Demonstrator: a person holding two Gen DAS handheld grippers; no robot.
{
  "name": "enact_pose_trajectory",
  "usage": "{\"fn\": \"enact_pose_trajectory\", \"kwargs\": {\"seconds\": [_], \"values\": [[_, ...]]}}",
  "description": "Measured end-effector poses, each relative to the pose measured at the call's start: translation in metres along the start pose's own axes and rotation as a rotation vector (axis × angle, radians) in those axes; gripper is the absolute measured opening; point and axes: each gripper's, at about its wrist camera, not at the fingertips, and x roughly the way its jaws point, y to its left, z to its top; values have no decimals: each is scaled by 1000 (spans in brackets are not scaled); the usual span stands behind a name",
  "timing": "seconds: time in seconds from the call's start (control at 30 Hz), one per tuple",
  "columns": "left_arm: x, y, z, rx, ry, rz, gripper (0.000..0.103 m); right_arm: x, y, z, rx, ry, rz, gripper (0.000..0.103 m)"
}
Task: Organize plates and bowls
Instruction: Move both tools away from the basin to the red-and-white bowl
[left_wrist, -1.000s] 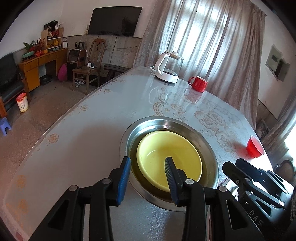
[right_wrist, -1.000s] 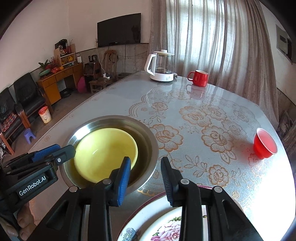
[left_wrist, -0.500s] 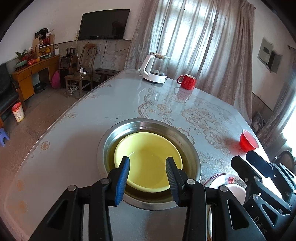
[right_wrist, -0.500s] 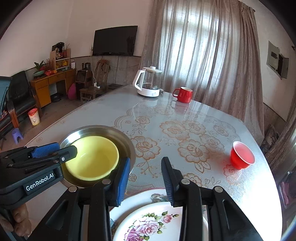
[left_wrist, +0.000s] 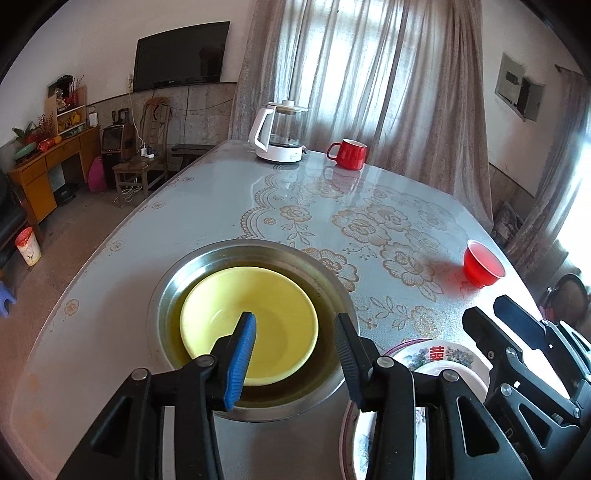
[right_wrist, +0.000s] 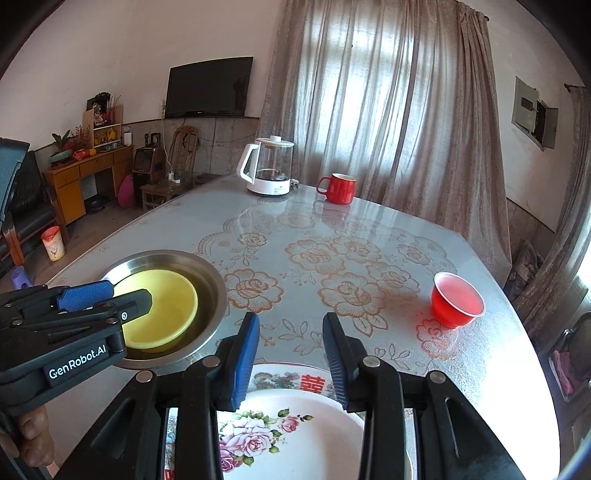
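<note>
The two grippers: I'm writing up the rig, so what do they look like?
Both the left gripper and the right gripper are black plastic frames with silver rivets and ribbed blue finger pads. The left one's side reads "GenRobot.AI" in white. No sleeves or cables show.

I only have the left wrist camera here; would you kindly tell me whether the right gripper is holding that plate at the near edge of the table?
Observer: No. The right gripper is open above the plates, with nothing between its pads.
Operator: Thank you. You say plates; how many are there?
Observer: Two. A white plate painted with pink roses lies on a larger plate that has a red character on its rim.
</note>
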Motion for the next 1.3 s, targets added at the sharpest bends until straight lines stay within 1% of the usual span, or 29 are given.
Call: {"fn": "enact_pose_trajectory", "kwargs": {"seconds": [0.17, 0.23, 0.33, 0.47, 0.63, 0.7, 0.87, 1.03, 1.17, 1.3], "values": [[2, -19, 3, 48, 4, -12, 46, 0, -16, -4, 30, 7, -20, 36], [5, -30, 4, 75, 5, -16, 49, 2, -26, -7, 49, 14, -30, 36], [10, -45, 6, 119, 21, -27, 50, 6, -43, -12, 83, 32, -41, 36], [23, -68, 9, 171, 44, -38, 50, 11, -74, -23, 145, 65, -67, 36], [37, -96, 11, 222, 74, -66, 50, 16, -122, -39, 263, 115, -98, 36], [39, -105, 11, 239, 74, -76, 50, 18, -142, -46, 319, 130, -110, 36], [46, -125, 11, 279, 85, -96, 50, 20, -184, -62, 456, 158, -112, 36], [53, -139, 12, 321, 82, -104, 50, 29, -214, -75, 566, 188, -76, 36], [60, -150, 13, 344, 91, -116, 50, 36, -231, -79, 627, 191, -36, 36], [69, -161, 17, 359, 108, -124, 50, 44, -245, -77, 656, 192, -36, 36]]}}
